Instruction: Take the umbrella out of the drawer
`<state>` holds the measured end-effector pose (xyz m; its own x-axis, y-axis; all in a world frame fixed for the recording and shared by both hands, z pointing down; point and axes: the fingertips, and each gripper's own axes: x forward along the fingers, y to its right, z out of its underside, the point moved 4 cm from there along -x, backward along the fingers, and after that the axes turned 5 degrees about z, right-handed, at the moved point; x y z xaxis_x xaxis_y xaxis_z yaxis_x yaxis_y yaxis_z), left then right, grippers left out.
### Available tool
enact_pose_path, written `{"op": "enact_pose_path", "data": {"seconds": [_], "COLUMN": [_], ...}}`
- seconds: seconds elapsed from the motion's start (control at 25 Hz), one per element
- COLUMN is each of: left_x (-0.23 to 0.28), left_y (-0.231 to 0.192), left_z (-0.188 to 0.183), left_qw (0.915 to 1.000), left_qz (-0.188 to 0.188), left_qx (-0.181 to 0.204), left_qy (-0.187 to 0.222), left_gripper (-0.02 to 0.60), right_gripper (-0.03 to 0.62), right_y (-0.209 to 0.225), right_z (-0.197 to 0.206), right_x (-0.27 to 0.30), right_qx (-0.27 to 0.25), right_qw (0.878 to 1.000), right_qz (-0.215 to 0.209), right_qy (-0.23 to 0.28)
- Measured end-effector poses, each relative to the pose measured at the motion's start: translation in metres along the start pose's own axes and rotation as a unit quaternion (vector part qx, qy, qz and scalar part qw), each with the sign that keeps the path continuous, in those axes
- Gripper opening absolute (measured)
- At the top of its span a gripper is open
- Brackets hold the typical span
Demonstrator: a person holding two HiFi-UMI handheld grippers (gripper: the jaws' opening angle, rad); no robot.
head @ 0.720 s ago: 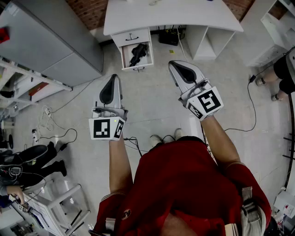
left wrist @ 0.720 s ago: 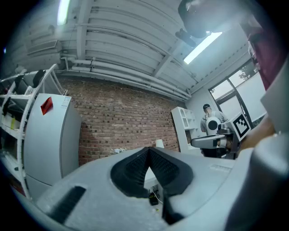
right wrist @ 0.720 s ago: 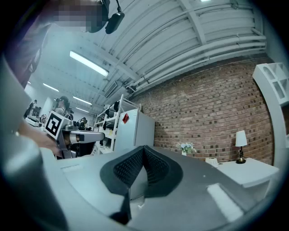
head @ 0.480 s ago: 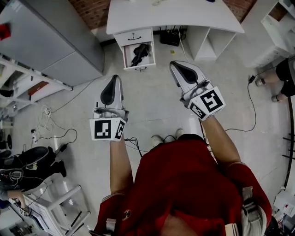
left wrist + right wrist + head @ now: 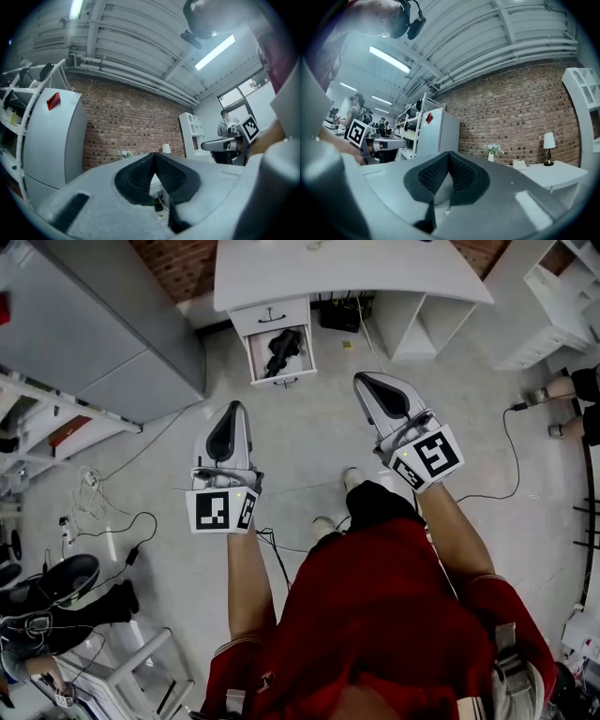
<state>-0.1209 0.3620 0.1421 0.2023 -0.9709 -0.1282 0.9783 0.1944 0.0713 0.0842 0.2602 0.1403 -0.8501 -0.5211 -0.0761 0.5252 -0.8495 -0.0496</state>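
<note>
In the head view a black folded umbrella [image 5: 281, 351] lies in the open lower drawer [image 5: 255, 360] of a white desk [image 5: 375, 273]. Both grippers hover over the floor, short of the drawer, and point toward the desk. My left gripper [image 5: 234, 409] is shut and empty, below and to the left of the drawer. My right gripper [image 5: 366, 381] is also shut with nothing in it, off to the drawer's right. In the left gripper view the pads [image 5: 140, 176] meet at the tip, and the right gripper view shows its pads [image 5: 436, 174] meeting the same way. The umbrella shows in neither gripper view.
A tall grey cabinet [image 5: 94, 324] stands left of the desk, with metal racks [image 5: 37, 418] beside it. White shelving [image 5: 562, 287] is at the right. Cables [image 5: 112, 512] trail over the floor. Another person's feet [image 5: 562, 409] are at the right edge, and a black box [image 5: 339, 315] sits under the desk.
The person has stepped forward, one foot now showing ahead of the body. Both grippers sit slightly lower in the head view. Their jaws have stayed shut.
</note>
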Motion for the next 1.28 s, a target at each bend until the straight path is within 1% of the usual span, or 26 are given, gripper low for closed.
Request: {"op": "enact_pose_path", "data": {"seconds": [0.16, 0.32, 0.44, 0.64, 0.88, 1.08, 1.2, 1.28], "left_x": [0.015, 0.043, 0.071, 0.135, 0.216, 0.269, 0.293, 0.305], "left_y": [-0.012, -0.025, -0.039, -0.066, -0.095, -0.107, -0.115, -0.12], "left_z": [0.013, 0.02, 0.028, 0.053, 0.088, 0.127, 0.153, 0.169], "left_qw": [1.0, 0.9998, 0.9994, 0.9987, 0.9979, 0.9958, 0.9941, 0.9929], "left_qz": [0.001, -0.003, -0.005, -0.005, -0.015, -0.009, -0.008, -0.004], "left_qx": [-0.001, 0.006, 0.016, 0.024, 0.029, 0.034, 0.033, 0.03], "left_qy": [-0.008, -0.017, -0.03, -0.045, -0.055, -0.085, -0.103, -0.115], "left_gripper": [0.006, 0.006, 0.006, 0.006, 0.006, 0.008, 0.006, 0.008], "right_gripper": [0.012, 0.012, 0.012, 0.012, 0.012, 0.012, 0.012, 0.012], "right_y": [0.011, 0.033, 0.059, 0.111, 0.172, 0.214, 0.232, 0.24], "right_z": [0.009, 0.016, 0.023, 0.045, 0.077, 0.1, 0.119, 0.128], "right_x": [0.016, 0.039, 0.065, 0.114, 0.169, 0.201, 0.216, 0.227], "right_qx": [0.001, -0.006, -0.004, -0.004, 0.005, 0.018, 0.019, 0.022], "right_qw": [1.0, 1.0, 1.0, 1.0, 1.0, 0.999, 0.999, 0.999], "right_qz": [0.006, 0.007, 0.01, 0.015, 0.005, -0.008, -0.014, -0.013], "right_qy": [-0.003, 0.002, 0.008, 0.004, -0.02, -0.033, -0.048, -0.047]}}
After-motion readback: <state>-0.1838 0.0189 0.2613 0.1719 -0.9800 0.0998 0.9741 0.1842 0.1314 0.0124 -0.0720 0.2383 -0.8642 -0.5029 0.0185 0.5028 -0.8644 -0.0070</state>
